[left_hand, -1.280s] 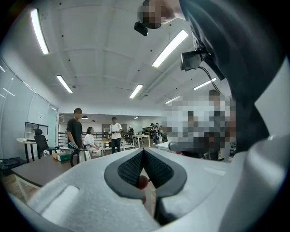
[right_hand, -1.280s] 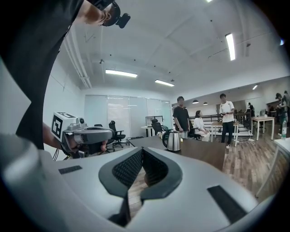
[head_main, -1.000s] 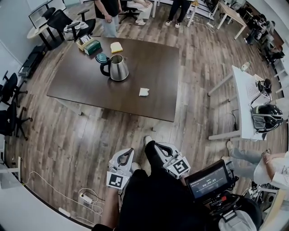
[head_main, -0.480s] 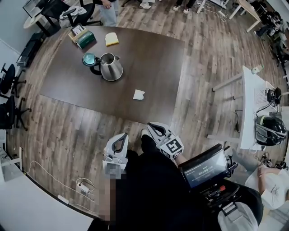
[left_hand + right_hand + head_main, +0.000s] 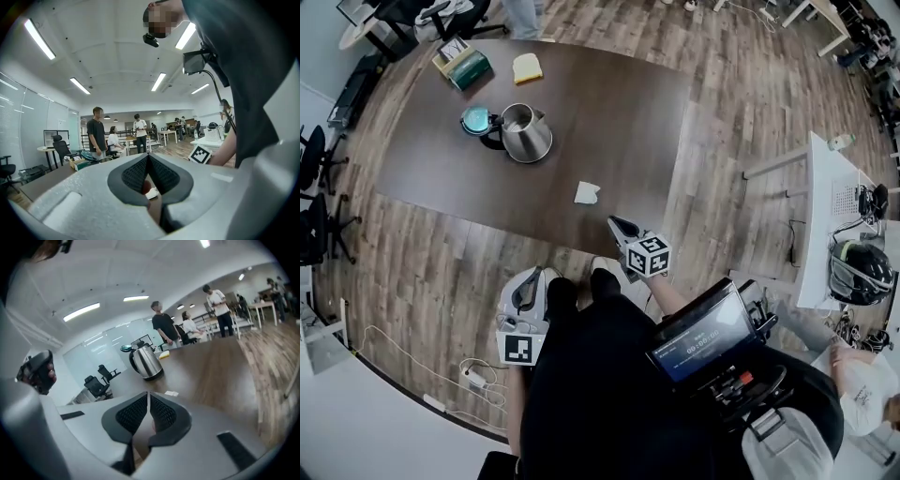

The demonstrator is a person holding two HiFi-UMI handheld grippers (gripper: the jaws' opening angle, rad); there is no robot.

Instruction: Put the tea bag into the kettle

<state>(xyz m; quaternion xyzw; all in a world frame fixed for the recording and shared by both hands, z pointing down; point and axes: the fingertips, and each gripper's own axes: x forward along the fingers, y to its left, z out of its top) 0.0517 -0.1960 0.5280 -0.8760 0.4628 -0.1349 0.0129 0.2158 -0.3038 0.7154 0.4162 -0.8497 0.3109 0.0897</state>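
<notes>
A steel kettle (image 5: pixel 525 134) stands on the dark table (image 5: pixel 422 164), its teal lid (image 5: pixel 475 119) swung open to the left. The white tea bag (image 5: pixel 587 193) lies flat on the table, nearer the front edge. My right gripper (image 5: pixel 615 224) is shut and empty, held over the table's front edge just short of the tea bag. In the right gripper view the kettle (image 5: pixel 146 362) and tea bag (image 5: pixel 171 393) lie beyond the closed jaws (image 5: pixel 148 398). My left gripper (image 5: pixel 532 277) hangs low beside the person's body, shut, with nothing in it (image 5: pixel 148 157).
A green box (image 5: pixel 461 67) and a yellow block (image 5: pixel 527 67) sit at the table's far end. Office chairs (image 5: pixel 317 169) line the left side. A white desk (image 5: pixel 825 216) with a helmet (image 5: pixel 860 272) stands to the right. People (image 5: pixel 97 133) stand beyond the table.
The person has stepped closer to the table. My right gripper rose and reached forward to the table's front edge. The left gripper stayed low by the body.
</notes>
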